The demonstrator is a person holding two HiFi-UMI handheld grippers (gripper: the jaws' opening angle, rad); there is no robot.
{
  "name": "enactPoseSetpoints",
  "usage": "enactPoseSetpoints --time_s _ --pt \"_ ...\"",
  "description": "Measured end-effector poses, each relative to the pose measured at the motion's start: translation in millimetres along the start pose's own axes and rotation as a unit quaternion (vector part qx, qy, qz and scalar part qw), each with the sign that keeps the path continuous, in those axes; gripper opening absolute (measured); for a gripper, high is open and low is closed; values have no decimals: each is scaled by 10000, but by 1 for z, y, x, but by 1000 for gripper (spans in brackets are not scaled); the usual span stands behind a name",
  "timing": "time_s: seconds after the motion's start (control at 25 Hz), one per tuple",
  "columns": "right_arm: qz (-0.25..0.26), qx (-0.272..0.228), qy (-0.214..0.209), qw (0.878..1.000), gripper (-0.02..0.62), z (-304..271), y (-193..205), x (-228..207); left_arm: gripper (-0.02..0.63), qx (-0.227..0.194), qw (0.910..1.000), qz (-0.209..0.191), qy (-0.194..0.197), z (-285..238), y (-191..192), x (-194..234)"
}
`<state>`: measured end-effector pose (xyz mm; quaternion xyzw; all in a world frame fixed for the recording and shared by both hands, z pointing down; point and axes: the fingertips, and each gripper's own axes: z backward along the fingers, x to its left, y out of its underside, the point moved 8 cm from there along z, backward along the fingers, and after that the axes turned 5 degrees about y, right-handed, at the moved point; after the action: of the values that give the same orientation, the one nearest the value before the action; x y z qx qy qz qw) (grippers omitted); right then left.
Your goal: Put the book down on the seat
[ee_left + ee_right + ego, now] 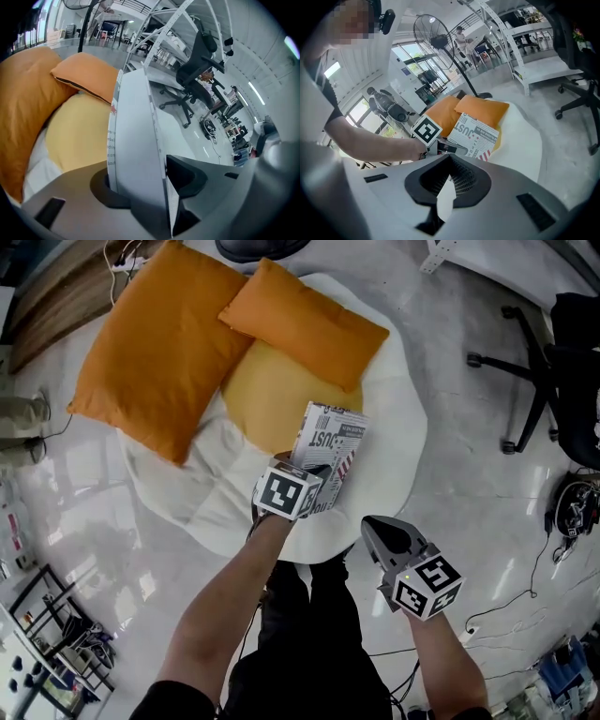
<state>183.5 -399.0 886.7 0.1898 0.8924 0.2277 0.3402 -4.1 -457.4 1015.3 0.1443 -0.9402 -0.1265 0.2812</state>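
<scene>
**Over the front of the seat: book held on edge by the left gripper**

Between the jaws of the left gripper stands the book. In the left gripper view a pad lies against each cover, so I read it as grasping the book by its near end, though the hold looks light rather than hard. Gripping at one short end leaves the rest of the book free to meet the seat first, which suits laying it down. The gripper slants downward and the book follows that slant.

The book's long axis runs straight away from the gripper, toward the yellow cushion and the smaller orange pillow behind it. It is on edge, not flat. The newspaper-print cover faces the person's right and partly up, and the white page edges face the gripper's own camera. The book is over the white front part of the seat, just beside the yellow cushion. I cannot tell whether its lower edge touches the seat.

Off to the right, the right gripper is apart from the book, near the front rim of the seat. Its jaws are together with nothing between them. I judge it is kept clear because one gripper is enough for the book.

At the left of the seat lies the larger orange pillow. With the cushions filling the back, the bare white front is the likely spot for the book.
</scene>
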Motion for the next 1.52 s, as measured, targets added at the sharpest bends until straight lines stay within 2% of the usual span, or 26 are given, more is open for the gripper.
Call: enactPoseSetpoints --time_s 0.08,0.16,0.28,0.4,0.52,0.68,0.88,0.96,1.04,1.24,1.4,1.52 --pt "-28 19 -27 10000 9 -1 1 -1 253 -17 9998 -205 -81 1 -5 5" --pt "-48 29 -72 10000 9 -1 0 0 324 64 9987 -487 -144 4 -7 7" --pt "-32 15 -133 9999 9 -3 -5 4 334 211 9969 -653 -386 15 -4 14" --pt "-33 -19 -158 9999 9 -4 -12 9 347 197 9934 -862 -728 32 -10 21" --pt "-13 -63 -196 9998 9 -6 -18 18 348 156 9911 -996 -868 51 -15 24" --pt "22 -95 -204 9997 9 -11 -22 31 348 -128 9921 -968 -793 71 -18 23" --pt "70 -133 -109 9998 9 -1 -32 54 347 -752 9941 -710 -321 110 -22 3" --pt "60 -156 -27 9999 9 11 -38 66 344 -923 9927 -717 -283 134 -25 -9" --pt "21 -201 82 9998 9 27 -47 82 325 -989 9909 -812 -423 164 -25 -19" --pt "65 -420 360 9984 9 75 -84 128 192 -1061 9888 -903 -539 239 -21 -51" --pt "110 -600 467 9970 9 122 -110 170 178 -1385 9861 -718 -580 312 -21 -85" --pt "123 -711 523 9960 9 154 -120 200 132 -1651 9823 -593 -656 367 -17 -105"
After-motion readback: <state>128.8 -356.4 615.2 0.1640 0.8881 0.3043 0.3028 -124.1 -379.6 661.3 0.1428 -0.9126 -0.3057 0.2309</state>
